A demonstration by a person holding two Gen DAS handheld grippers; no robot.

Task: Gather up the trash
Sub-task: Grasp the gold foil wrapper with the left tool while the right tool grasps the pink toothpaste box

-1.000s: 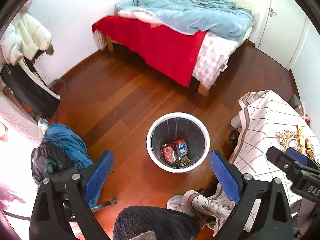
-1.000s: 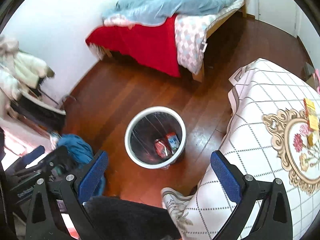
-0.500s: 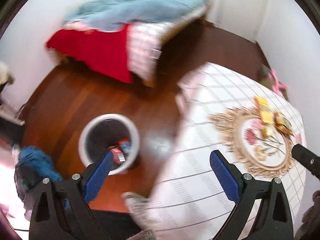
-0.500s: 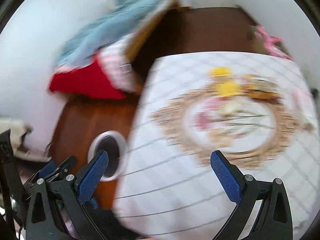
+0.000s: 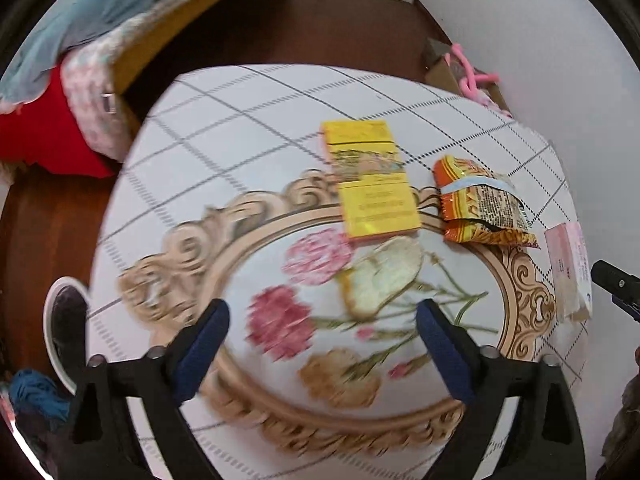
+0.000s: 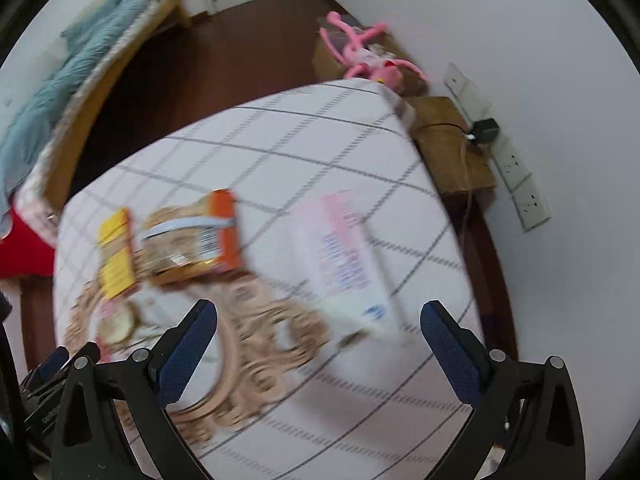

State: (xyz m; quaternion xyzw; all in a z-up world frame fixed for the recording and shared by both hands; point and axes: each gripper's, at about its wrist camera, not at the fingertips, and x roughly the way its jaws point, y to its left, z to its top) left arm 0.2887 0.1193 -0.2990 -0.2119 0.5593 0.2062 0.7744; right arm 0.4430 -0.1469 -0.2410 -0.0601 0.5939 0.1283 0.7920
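On the table's checked cloth lie a yellow box, an orange snack wrapper, a pale crumpled wrapper and a pink-white packet. My left gripper is open and empty above the cloth, just short of the pale wrapper. My right gripper is open and empty, with the pink-white packet just ahead of it. The yellow box and orange wrapper lie to its left. The white bin shows at the table's left edge.
A bed with blue and red covers stands at the far left. A pink plush toy and a wooden stand with a charger sit by the white wall on the right. Blue clothing lies by the bin.
Both grippers have swung right from above the bin to above the table. The trash on the cloth now lies close in front of them. Both stay open and empty.
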